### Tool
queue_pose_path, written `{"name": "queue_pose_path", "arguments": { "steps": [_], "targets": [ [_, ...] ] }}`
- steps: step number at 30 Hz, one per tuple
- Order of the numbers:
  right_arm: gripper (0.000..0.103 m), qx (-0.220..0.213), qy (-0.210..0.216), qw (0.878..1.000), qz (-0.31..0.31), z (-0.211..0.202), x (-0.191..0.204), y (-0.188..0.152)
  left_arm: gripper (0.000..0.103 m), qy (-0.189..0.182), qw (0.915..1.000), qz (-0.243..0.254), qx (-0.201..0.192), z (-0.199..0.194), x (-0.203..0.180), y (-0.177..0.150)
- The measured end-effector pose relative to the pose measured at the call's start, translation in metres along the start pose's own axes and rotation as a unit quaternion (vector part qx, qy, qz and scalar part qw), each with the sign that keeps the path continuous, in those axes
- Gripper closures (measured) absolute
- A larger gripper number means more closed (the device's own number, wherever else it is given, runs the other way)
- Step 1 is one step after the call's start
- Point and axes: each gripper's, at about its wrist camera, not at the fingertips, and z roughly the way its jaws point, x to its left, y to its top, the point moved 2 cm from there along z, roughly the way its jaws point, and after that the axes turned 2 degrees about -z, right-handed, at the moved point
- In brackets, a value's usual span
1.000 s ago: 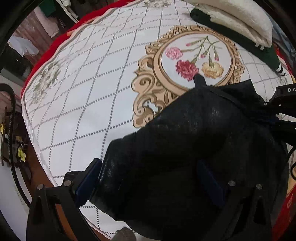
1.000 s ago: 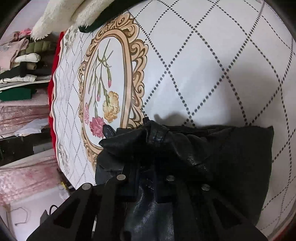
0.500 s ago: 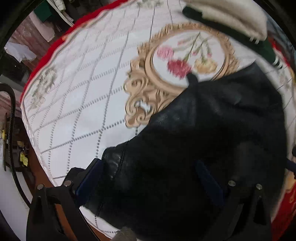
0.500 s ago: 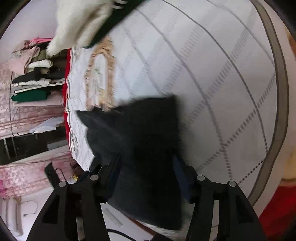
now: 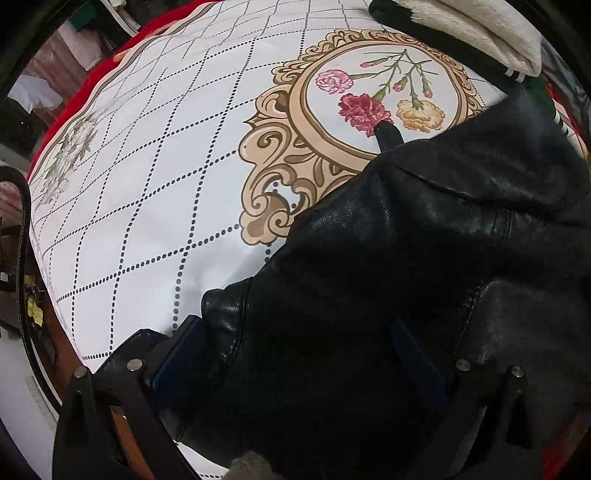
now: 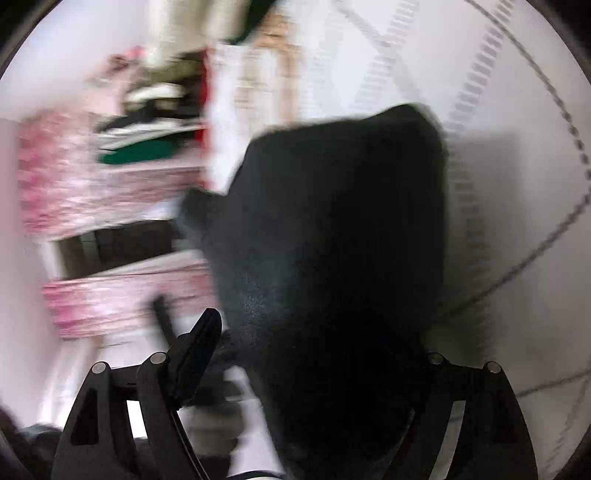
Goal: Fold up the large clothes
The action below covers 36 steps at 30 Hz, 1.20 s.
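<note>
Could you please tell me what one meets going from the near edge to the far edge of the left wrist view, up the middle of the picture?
Black leather jacket → gold scroll frame printed on the cloth → red flower → green stems → folded cream fleece at the far edge.

The right hand-held gripper (image 6: 306, 354) has let go, jaws opening; the black jacket (image 6: 332, 229) now lies folded.

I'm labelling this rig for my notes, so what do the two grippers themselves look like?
Both look alike: the left gripper and the right gripper have black fingers with triangular cut-outs, round silver bolt heads and dark blue pads lining the jaws. No cables or markings show on them.
</note>
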Motion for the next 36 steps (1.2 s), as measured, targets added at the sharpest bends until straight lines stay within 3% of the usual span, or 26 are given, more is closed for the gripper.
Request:
{"name": "queue_pose_path", "arguments": {
  "steps": [2, 3, 5, 7, 8, 10, 13, 17, 19, 20, 22, 25, 26, 27, 28, 29, 31, 36],
  "targets": [
    [0.02, -0.004, 0.058, 0.998, -0.013, -0.008, 0.021, -0.006, 0.0, -0.011, 0.9999, -0.002, -0.001, -0.001, 0.002, -0.001],
    [0.02, -0.002, 0.065, 0.998, -0.015, -0.007, 0.023, -0.008, 0.0, -0.015, 0.9999, -0.004, -0.002, 0.0, 0.005, -0.003],
    [0.02, 0.005, 0.03, 0.999, -0.013, 0.006, 0.019, -0.007, 0.0, -0.02, 0.9998, -0.002, -0.004, 0.0, 0.007, -0.005],
    [0.02, 0.013, -0.03, 0.999, 0.014, 0.029, -0.003, 0.0, 0.0, -0.022, 0.9997, -0.001, -0.009, -0.002, 0.009, -0.007],
    [0.025, 0.011, -0.065, 0.997, 0.042, 0.037, -0.022, 0.005, 0.0, -0.017, 0.9998, -0.003, -0.009, -0.006, 0.012, -0.008],
    [0.034, -0.004, -0.039, 0.997, 0.071, 0.037, -0.03, 0.01, 0.0, -0.024, 0.9995, -0.017, -0.01, -0.015, 0.023, -0.01],
    [0.046, -0.015, -0.042, 0.997, 0.06, 0.034, -0.016, 0.004, 0.0, -0.066, 0.9943, -0.081, -0.02, -0.045, 0.052, -0.021],
    [0.045, -0.022, -0.042, 0.997, 0.061, 0.029, -0.013, 0.002, 0.0, -0.142, 0.9726, -0.184, -0.01, -0.066, 0.086, -0.05],
    [0.041, -0.014, -0.034, 0.996, 0.085, 0.029, -0.022, 0.006, 0.0, -0.191, 0.9534, -0.233, 0.015, -0.049, 0.088, -0.068],
    [0.038, -0.012, -0.033, 0.995, 0.09, 0.034, -0.024, 0.008, 0.0, -0.196, 0.949, -0.246, 0.022, -0.045, 0.084, -0.072],
    [0.036, -0.007, -0.038, 0.996, 0.085, 0.039, -0.023, 0.011, 0.001, -0.231, 0.9293, -0.287, 0.026, -0.025, 0.079, -0.077],
    [0.035, 0.0, -0.039, 0.996, 0.081, 0.041, -0.02, 0.013, 0.002, -0.221, 0.9201, -0.324, 0.0, -0.015, 0.079, -0.075],
    [0.035, 0.001, -0.043, 0.996, 0.077, 0.039, -0.019, 0.014, 0.004, -0.214, 0.9196, -0.329, -0.012, -0.018, 0.077, -0.071],
    [0.034, -0.001, -0.046, 0.996, 0.074, 0.04, -0.019, 0.015, 0.025, -0.201, 0.922, -0.33, -0.027, -0.022, 0.075, -0.067],
    [0.034, -0.007, -0.046, 0.996, 0.071, 0.042, -0.018, 0.016, 0.058, -0.18, 0.9273, -0.327, -0.033, -0.026, 0.076, -0.064],
    [0.034, -0.012, -0.048, 0.996, 0.068, 0.043, -0.017, 0.016, 0.065, -0.188, 0.9264, -0.324, -0.036, -0.026, 0.074, -0.06],
    [0.042, -0.019, -0.036, 0.997, 0.067, 0.047, -0.013, 0.017, 0.079, -0.177, 0.9339, -0.307, -0.049, -0.031, 0.071, -0.052],
    [0.05, -0.023, 0.002, 0.998, 0.059, 0.054, 0.011, 0.022, 0.089, -0.145, 0.9542, -0.25, -0.076, -0.061, 0.065, -0.04]
  ]
}}
